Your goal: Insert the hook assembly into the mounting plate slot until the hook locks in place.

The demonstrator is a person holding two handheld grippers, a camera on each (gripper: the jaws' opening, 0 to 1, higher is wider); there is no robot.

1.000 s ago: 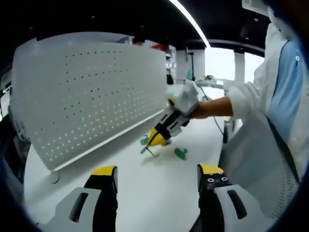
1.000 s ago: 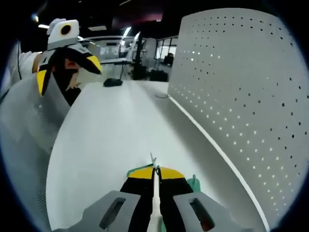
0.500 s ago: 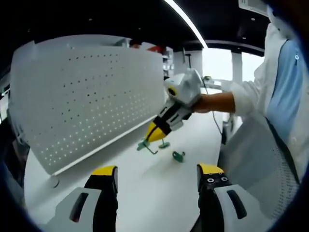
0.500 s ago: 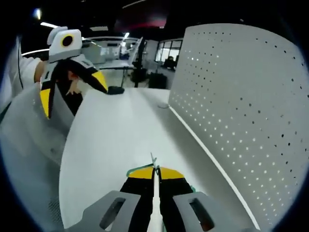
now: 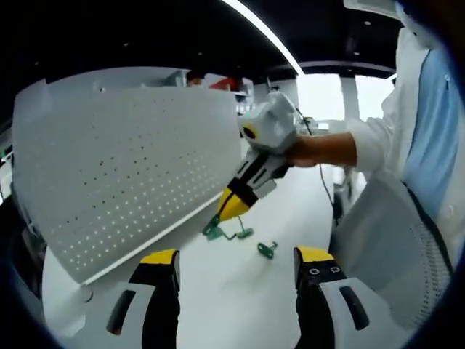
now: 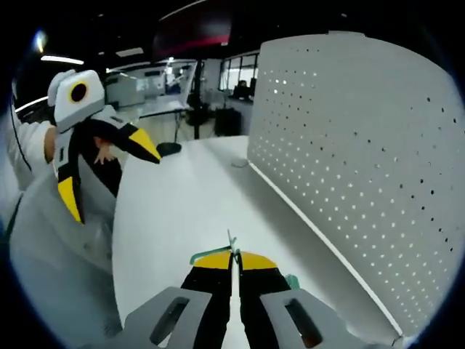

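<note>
The white perforated mounting plate stands upright on the white table; in the right gripper view the mounting plate is on the right side. My right gripper hangs a little above the table, close to the plate's lower edge, shut on a green hook assembly with a thin wire. In its own view the right gripper is shut, with the hook's wire tip poking out between the jaws. My left gripper stands open with nothing in it, back from the plate; the left gripper is at the left of the right gripper view.
A loose green piece lies on the table near the held hook. A person's white sleeve and coat are on the right. Behind the table stands dark office furniture. A small round disc lies by the plate's far end.
My right gripper has risen off the table with the green hook and come nearer the plate's lower edge. The left gripper has stayed open.
</note>
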